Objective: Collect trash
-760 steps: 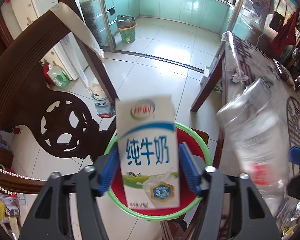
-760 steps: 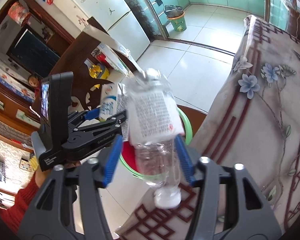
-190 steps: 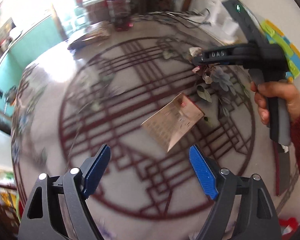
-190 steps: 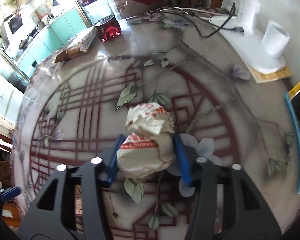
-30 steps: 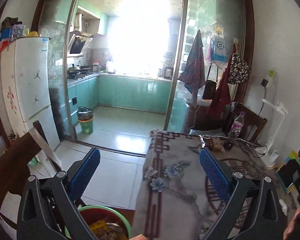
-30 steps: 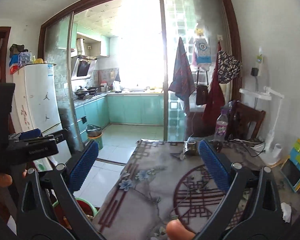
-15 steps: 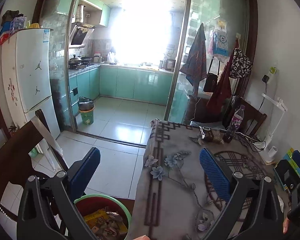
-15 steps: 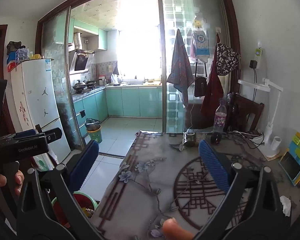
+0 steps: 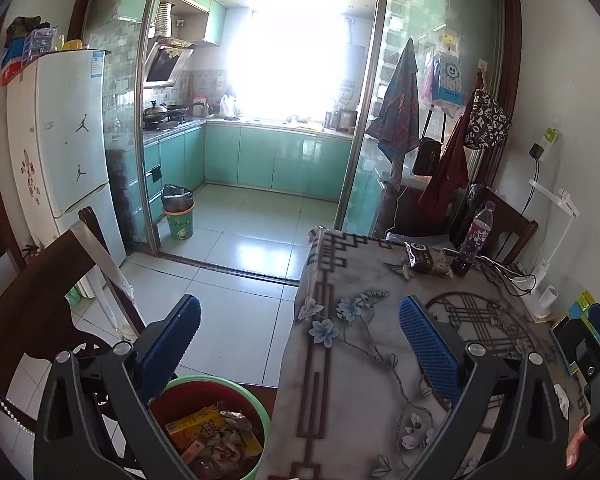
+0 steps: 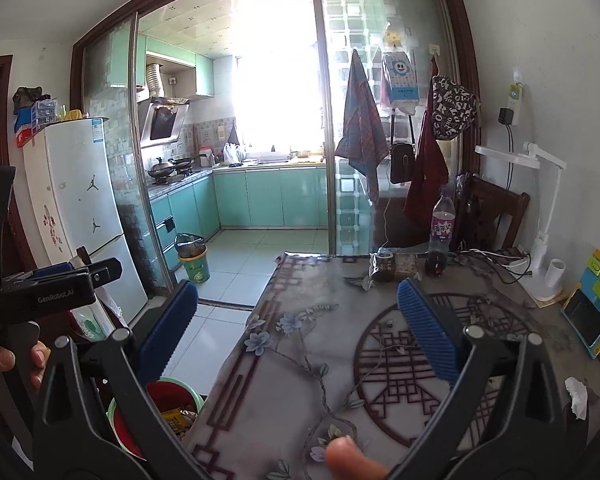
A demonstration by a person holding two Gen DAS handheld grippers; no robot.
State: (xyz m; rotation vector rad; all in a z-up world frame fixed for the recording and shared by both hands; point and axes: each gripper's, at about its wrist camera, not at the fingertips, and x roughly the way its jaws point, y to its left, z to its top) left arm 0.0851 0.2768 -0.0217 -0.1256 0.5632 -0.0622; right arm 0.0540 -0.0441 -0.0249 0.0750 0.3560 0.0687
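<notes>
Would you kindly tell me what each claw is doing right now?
Left claw: open, holding nothing.
Right claw: open, holding nothing.

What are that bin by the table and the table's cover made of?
The bin looks like glossy plastic: a smooth green rim around a red inside. The table cover seems to be printed vinyl or clear-film-covered cloth, since it shines and drapes stiffly over the edge; which one is unclear.

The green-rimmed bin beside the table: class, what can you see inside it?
Inside the bin: a yellow carton and crumpled wrappers. Deeper layers are covered; the left gripper hides part.
</notes>
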